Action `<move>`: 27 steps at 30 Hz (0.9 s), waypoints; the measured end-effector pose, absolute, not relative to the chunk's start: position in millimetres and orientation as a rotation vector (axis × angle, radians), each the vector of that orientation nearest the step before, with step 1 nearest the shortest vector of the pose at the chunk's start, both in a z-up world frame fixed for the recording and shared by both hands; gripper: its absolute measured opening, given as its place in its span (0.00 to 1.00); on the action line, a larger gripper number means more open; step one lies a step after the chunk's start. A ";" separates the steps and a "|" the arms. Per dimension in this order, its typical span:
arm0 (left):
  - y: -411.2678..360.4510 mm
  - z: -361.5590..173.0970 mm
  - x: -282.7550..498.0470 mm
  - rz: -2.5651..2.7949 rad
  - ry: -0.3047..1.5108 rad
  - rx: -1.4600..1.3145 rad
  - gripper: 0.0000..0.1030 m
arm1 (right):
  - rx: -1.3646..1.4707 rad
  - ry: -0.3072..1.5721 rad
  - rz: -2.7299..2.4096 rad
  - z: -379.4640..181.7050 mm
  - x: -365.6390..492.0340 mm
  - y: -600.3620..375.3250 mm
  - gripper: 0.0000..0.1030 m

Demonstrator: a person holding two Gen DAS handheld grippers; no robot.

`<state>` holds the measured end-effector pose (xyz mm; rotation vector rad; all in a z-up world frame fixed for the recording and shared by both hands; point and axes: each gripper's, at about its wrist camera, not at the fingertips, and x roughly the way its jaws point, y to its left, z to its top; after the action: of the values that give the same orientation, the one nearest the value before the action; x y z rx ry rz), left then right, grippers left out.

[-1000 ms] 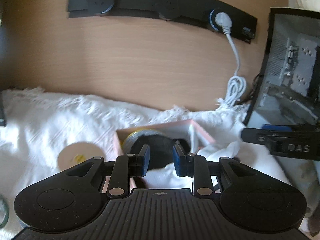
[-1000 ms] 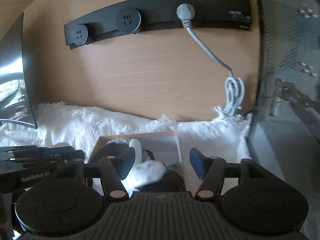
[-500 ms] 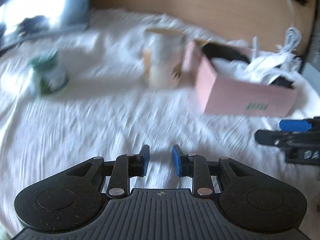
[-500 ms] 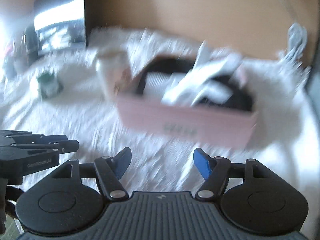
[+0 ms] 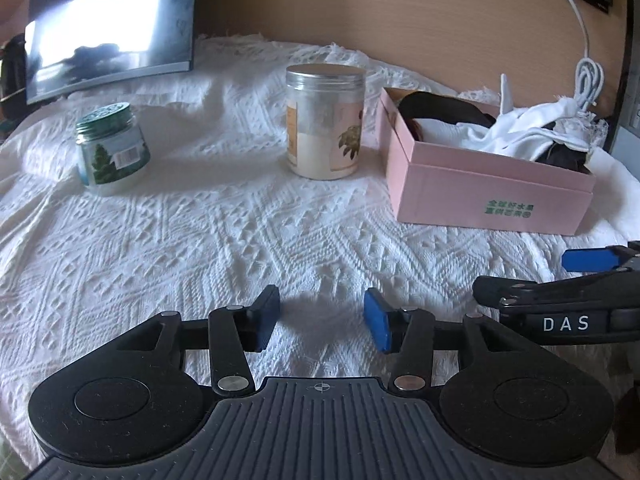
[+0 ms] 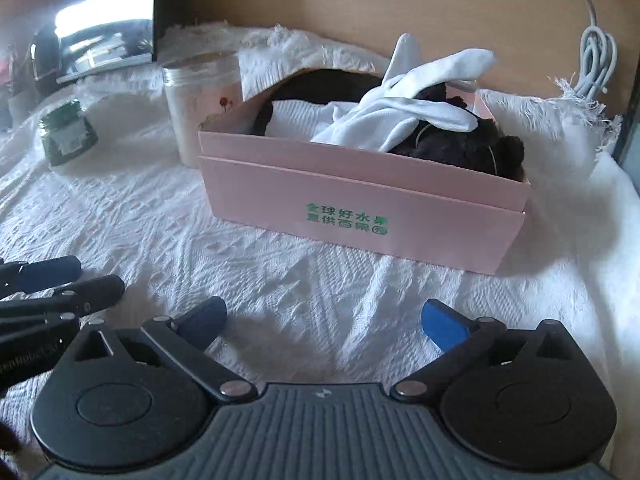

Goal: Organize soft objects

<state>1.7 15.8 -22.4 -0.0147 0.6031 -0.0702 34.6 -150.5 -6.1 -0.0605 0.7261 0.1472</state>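
White textured cloth (image 5: 208,240) covers the surface. Pink cardboard box (image 6: 360,216) on it holds white and black soft garments (image 6: 400,120). Right gripper (image 6: 324,320) and left gripper (image 5: 320,320) hover empty, jaws just opened, right wider.

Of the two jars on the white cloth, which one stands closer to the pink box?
The taller jar with the silver lid, which stands just left of the pink box. The short jar with the green lid stands apart, far over to the left.
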 end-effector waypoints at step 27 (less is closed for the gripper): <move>6.0 -24.5 -1.6 0.015 0.586 -0.026 0.49 | -0.062 0.675 0.151 -8.6 27.0 -151.1 1.00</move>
<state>-1.6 6.0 -24.5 -0.0263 0.5864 0.0148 27.0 -151.1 -8.6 -0.0622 0.6754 0.1515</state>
